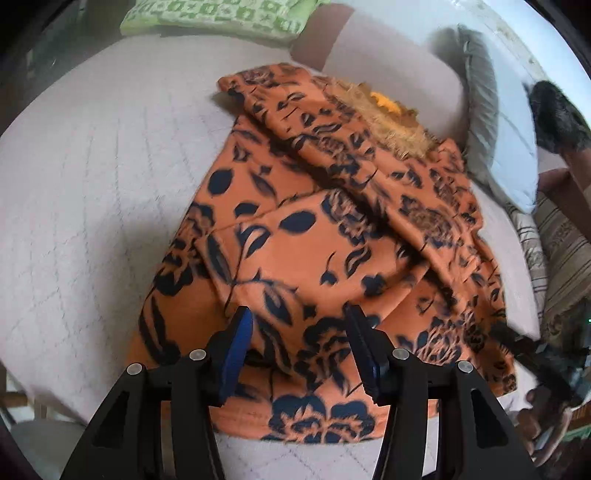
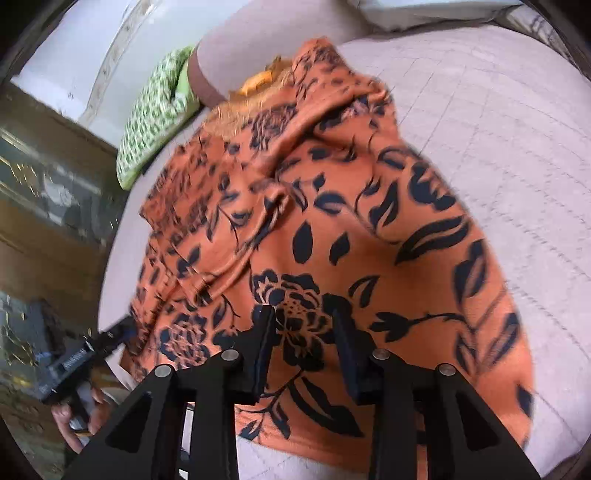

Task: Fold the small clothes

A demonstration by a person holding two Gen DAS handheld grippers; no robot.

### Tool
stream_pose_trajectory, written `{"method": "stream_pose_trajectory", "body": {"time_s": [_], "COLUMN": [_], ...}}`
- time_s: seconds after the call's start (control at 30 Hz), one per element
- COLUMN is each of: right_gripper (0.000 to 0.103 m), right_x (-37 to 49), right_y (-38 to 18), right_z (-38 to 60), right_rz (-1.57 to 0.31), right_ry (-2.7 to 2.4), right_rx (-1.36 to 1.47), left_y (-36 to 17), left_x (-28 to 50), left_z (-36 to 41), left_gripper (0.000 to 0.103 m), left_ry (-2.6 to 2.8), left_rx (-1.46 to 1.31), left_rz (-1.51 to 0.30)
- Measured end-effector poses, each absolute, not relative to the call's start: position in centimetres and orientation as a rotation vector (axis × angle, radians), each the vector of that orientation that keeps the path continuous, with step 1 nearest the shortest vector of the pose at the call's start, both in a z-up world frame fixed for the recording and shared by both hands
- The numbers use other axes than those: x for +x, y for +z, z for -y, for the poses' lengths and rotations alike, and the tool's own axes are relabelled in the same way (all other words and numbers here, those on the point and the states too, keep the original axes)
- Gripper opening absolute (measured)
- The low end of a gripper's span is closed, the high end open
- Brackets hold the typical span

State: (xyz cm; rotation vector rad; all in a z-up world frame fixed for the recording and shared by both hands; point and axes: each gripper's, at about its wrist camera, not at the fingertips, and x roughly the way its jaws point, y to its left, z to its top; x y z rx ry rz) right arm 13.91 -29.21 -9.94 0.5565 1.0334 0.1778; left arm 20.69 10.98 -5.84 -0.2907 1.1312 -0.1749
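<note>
Left wrist view. The orange garment (image 1: 332, 236) with a dark floral print was seen lying on the pale quilted bed cover (image 1: 92, 177), partly folded, with one layer turned over another across its middle. A frayed tan patch with a yellow spot (image 1: 388, 114) was noted at the garment's far end. The left gripper (image 1: 299, 317) was held above the near part of the garment, its jaws apart with a clear gap; no cloth was seen clamped between the blue pads (image 1: 236, 350). Contact between fingertips and fabric could not be judged because of blur. A green patterned pillow (image 1: 221, 18) was noted at the far edge of the bed, a white pillow (image 1: 513, 147) at the right. The other gripper and the hand (image 1: 539, 417) bearing it appeared blurred at the lower right edge.

Right wrist view. The same garment (image 2: 351, 240) was seen spread over the bed cover (image 2: 498, 129), filling most of the frame. The right gripper (image 2: 303, 314) was poised over a printed flower near the garment's near hem, jaws released and parted, nothing gripped. The green pillow (image 2: 155, 122) lay beyond the garment at upper left. At lower left, the left gripper (image 2: 114, 332) was seen beside the garment's edge, held in a hand (image 2: 74, 417).
</note>
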Motion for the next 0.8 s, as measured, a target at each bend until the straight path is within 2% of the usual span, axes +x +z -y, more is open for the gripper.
{"method": "stream_pose_trajectory", "body": {"time_s": [0.03, 0.07, 0.27, 0.5, 0.8], "right_gripper": [0.061, 0.073, 0.073, 0.071, 0.073], "right_x": [13.5, 12.9, 9.9, 8.3, 10.8], "right_y": [-9.3, -8.8, -9.5, -6.8, -2.6], "right_z": [29.3, 29.5, 30.0, 30.6, 30.1], "right_rz": [-1.008, -0.982, -0.999, -0.872, -0.837], "right_ry": [0.153, 0.138, 0.061, 0.060, 0.137], "right_rx": [0.542, 0.540, 0.531, 0.549, 0.503], "left_y": [-6.2, -6.8, -5.7, -2.2, 0.5], "left_x": [20.3, 19.8, 17.7, 15.3, 18.2], "left_z": [-11.3, -11.6, -12.7, -12.6, -12.5], "left_gripper": [0.056, 0.055, 0.055, 0.055, 0.056], "left_ry": [-0.162, -0.148, -0.123, -0.179, -0.231], "left_rx": [-0.278, -0.279, -0.367, -0.363, -0.361], "left_rz": [-1.154, -1.189, -1.114, -0.997, -0.978]}}
